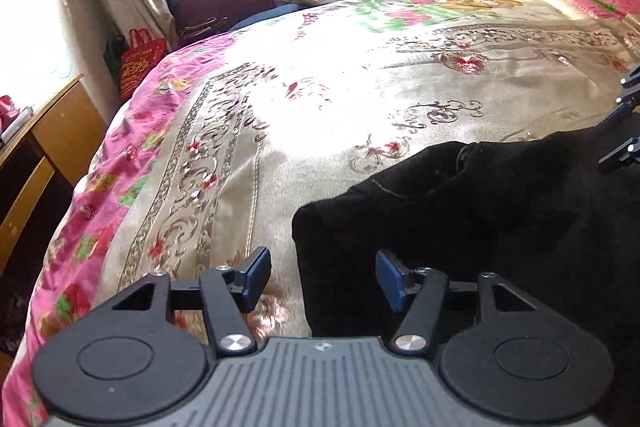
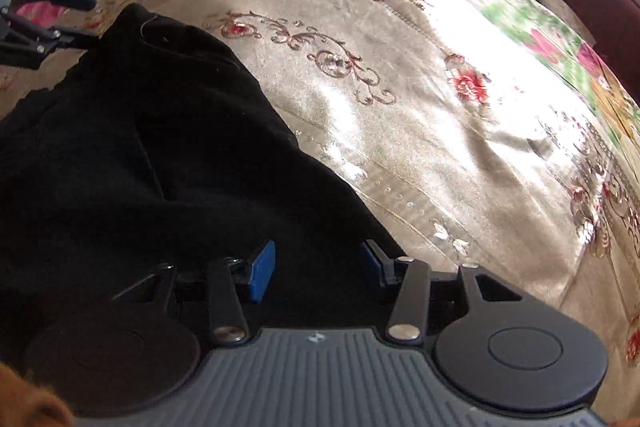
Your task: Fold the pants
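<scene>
Black pants (image 1: 460,211), one pair, bunched on one floral bed (image 1: 320,99) in the left view, right of the left gripper (image 1: 322,279), jaws apart, pads bare, straddling the cloth's edge. From the right view, same heap under the right gripper (image 2: 316,271), jaws parted, nothing pinched. Likely snag: grabbing one layer only, dragging the fold askew.

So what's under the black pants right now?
The black pants lie on the flowered bedspread, which shows all around them. Whatever else might sit beneath the dark cloth is covered and cannot be seen.
</scene>
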{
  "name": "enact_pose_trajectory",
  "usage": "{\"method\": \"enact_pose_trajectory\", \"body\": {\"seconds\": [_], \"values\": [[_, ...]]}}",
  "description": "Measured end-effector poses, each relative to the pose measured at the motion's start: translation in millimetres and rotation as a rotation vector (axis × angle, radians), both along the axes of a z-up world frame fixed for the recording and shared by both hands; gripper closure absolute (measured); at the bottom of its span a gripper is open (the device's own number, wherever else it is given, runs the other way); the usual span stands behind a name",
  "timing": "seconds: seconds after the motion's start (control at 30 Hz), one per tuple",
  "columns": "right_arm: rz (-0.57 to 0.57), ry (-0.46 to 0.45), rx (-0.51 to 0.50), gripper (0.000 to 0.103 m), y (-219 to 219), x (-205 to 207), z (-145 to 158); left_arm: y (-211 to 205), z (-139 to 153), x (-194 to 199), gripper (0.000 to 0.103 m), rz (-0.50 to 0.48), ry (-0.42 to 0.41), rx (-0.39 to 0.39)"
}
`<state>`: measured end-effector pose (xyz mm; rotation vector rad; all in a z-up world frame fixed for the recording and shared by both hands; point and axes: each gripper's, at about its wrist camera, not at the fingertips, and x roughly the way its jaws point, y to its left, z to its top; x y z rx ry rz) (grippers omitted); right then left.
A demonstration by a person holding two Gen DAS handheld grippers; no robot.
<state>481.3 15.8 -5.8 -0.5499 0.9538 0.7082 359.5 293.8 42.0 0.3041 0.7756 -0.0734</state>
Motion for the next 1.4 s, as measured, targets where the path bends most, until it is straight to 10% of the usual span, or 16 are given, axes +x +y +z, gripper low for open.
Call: {"method": "enact_pose_trajectory", "body": {"seconds": [0.67,0.83,0.9,1.1,1.4], "values": [[0.116,0.175,-0.022,0.041,-3,62,-30,-20,-24,78,0.02,-0.391,0.264,0.113],[0.063,0.185,0.031,0.075,-5,55,-29,-17,-37,94,0.012,-0.371,0.31,0.104],[0.044,0.191,0.032,0.095,-5,49,-27,-16,-35,90,0.023,-0.358,0.305,0.09],[0.04,0.074,0.013,0.097,0,16,0,-24,-17,66,0.062,-0.367,0.235,0.175],[0.074,-0.128,0.082,0.097,-22,-104,109,-13,71,-36,0.07,-0.281,-0.018,0.087]]}}
